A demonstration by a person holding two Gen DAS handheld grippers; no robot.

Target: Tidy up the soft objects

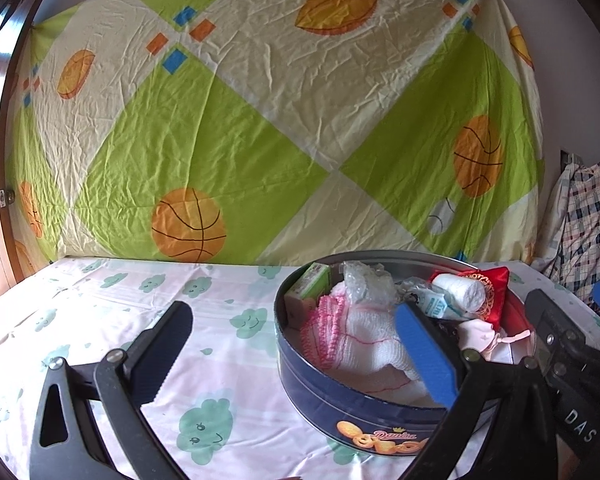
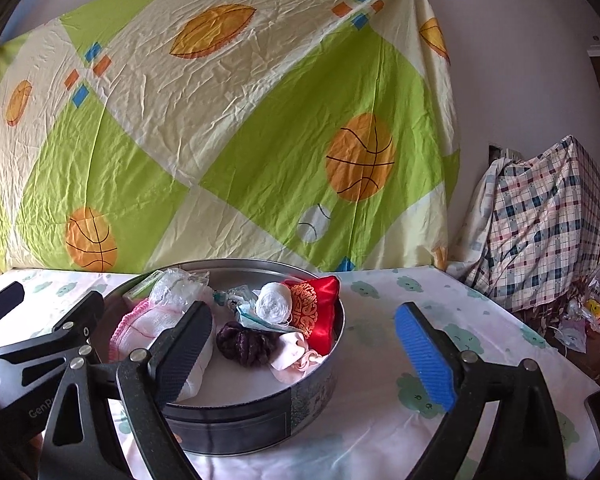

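In the left wrist view, the blue pad (image 1: 424,354) covered part of the white knitted cloth (image 1: 364,344) in the round tin (image 1: 340,404), and the tin's lower right wall vanished behind the finger's black arm. The other gripper (image 1: 572,344) at the right edge was cut off. In the right wrist view, the black finger (image 2: 184,352) hid the cloth's near end, and the green box (image 2: 142,286) at the tin's back showed only a sliver. Print on the small packet (image 2: 236,296) was too small to read.

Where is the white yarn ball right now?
The white yarn ball lies inside the round cookie tin, at its far right side, leaning against the red embroidered pouch in both wrist views.
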